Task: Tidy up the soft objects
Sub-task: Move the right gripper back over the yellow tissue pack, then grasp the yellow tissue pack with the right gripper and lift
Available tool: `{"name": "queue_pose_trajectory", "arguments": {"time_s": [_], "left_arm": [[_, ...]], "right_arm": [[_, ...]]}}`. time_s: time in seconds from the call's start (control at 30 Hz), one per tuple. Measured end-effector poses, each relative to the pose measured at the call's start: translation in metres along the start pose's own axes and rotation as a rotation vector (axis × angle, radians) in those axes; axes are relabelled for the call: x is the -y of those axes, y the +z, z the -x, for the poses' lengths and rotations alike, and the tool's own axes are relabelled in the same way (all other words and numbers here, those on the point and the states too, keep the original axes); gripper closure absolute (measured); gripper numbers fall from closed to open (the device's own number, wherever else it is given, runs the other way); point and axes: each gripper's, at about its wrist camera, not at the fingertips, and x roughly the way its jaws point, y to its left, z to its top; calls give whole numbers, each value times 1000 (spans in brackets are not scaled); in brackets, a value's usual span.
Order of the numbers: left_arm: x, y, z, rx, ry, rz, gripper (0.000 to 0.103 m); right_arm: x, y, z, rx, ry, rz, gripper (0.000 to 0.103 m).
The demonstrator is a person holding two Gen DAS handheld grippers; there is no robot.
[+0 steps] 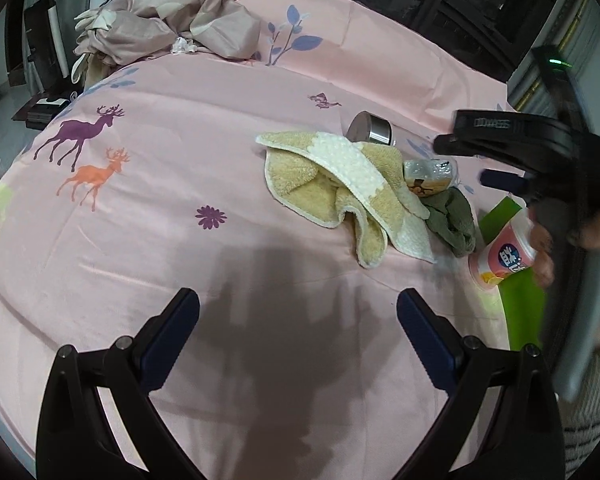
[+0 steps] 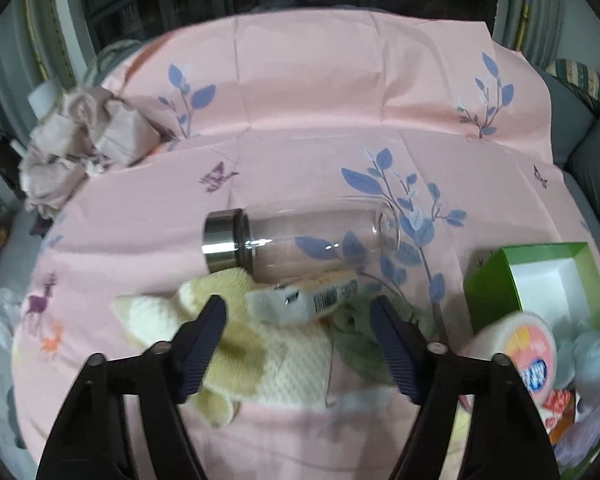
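Covering the whole working surface, the pink printed bedsheet (image 2: 300,92) still carries most of the clutter, so the sorting appears to be at an early stage. Far beyond the left gripper (image 1: 298,322), whose jaws stand spread and empty over bare sheet, lies a crumpled beige cloth heap (image 1: 168,24), untouched. Directly ahead of the right gripper (image 2: 298,334), its jaws apart and gripping nothing, sits the yellow-and-cream terry towel (image 2: 260,356), unfolded, with a grey-green cloth (image 2: 364,344) beside its right finger. Just past the fingertips a clear glass bottle with a steel cap (image 2: 300,236) and a wrapped snack packet (image 2: 304,300) lie on their sides. Right of that gripper, an open green cardboard box (image 2: 496,292) stands near a pale blue plush toy (image 2: 592,356) and a pink round tub (image 2: 528,344).
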Motion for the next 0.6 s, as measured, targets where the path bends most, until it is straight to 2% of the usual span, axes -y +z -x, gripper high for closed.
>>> {"name": "queue_pose_trajectory", "arguments": {"time_s": [0.13,0.17,0.2,0.27,0.33,0.37,0.6], "left_arm": [[0,0,1,4,-6,2,4],[0,0,1,3,-9,2,4],[0,0,1,0,-13,5,4],[2,-1,0,-6,-17,6,4],[4,-2,-1,-13,-23,-3,4],[5,-2,-1,-13,-24,-6,4],[4,-2,-2,-15,-25,-2,4]], "right_arm": [[-3,3,-17,-32,2,23,34],[-2,3,-20,-31,1,21,41],[-1,3,-22,-27,-3,22,53],[-1,3,-26,-36,-13,34,65],[2,0,-26,-23,10,27,68],[5,-2,-24,-8,18,16,73],[19,-19,-2,51,87,9,75]]}}
